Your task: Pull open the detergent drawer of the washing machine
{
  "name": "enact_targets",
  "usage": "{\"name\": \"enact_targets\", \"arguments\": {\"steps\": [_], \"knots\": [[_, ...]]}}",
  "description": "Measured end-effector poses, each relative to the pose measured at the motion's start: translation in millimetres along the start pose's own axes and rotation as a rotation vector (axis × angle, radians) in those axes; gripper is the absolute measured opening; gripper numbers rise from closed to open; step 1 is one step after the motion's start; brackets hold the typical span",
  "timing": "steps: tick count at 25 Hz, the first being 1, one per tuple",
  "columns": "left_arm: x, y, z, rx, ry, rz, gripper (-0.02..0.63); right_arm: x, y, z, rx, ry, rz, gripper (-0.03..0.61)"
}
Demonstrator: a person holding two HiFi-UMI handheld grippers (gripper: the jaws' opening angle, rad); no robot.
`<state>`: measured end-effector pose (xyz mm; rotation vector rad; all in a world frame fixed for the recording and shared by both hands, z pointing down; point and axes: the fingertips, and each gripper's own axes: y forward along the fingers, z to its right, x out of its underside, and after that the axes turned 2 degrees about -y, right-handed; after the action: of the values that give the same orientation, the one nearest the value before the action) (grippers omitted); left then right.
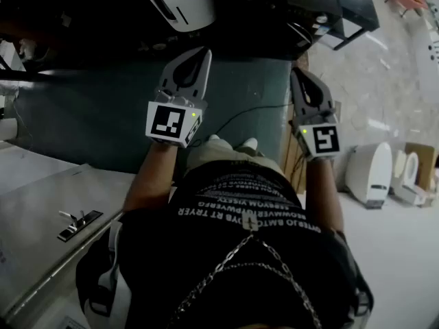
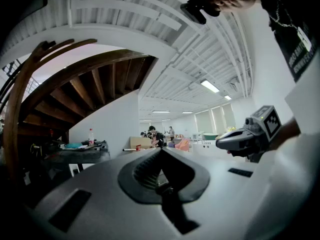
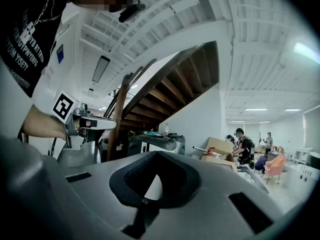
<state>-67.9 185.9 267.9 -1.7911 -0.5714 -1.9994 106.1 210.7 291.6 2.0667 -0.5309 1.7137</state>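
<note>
Left gripper [image 1: 199, 57] is held level, jaws pressed together with nothing between them. Ahead of it, at the top edge, sits a white casing [image 1: 180, 2]. I can't tell whether it's the washer, and the detergent drawer can't be made out. Right gripper [image 1: 300, 79] is level too, clamped closed and empty.

left tool [image 1: 197, 57] and right tool [image 1: 298, 75] side by side, apart, level, ahead of the person's torso, mat [image 1: 103, 122] beneath them, surface [image 1: 41, 211] at left, toilets [image 1: 370, 173] at right, stairs [image 3: 170, 84] beyond, bottle [image 2: 91, 135] on a table under the stairs
</note>
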Motion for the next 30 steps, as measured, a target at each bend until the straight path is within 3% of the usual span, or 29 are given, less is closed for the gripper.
{"name": "enact_targets", "arguments": {"steps": [3,7,19,27,30], "knots": [[-4.8,-10.8,15.8,0.035,-0.02,0.024,-0.005,4.4,-11.2,-10.3,0.0,0.016,-0.011,-0.009],[2.6,-23.3,18.4,0.043,0.033,0.005,-0.005,10.2,-16.5,-22.5,0.005,0.019,-0.032,-0.009],[22.3,-83.9,-48.5,-0.045,0.007,0.006,-0.005,13.9,1.6,-78.7,-0.013,0.032,-0.081,-0.009],[40.6,-77.8,-69.3,-0.004,-0.014,-0.011,-0.005,10.4,16.8,-51.4,0.089,-0.003,-0.082,-0.009],[48.1,-63.0,-70.2,0.011,-0.034,-0.022,-0.005,17.7,23.3,-37.4,0.106,0.039,-0.087,-0.009]]}}
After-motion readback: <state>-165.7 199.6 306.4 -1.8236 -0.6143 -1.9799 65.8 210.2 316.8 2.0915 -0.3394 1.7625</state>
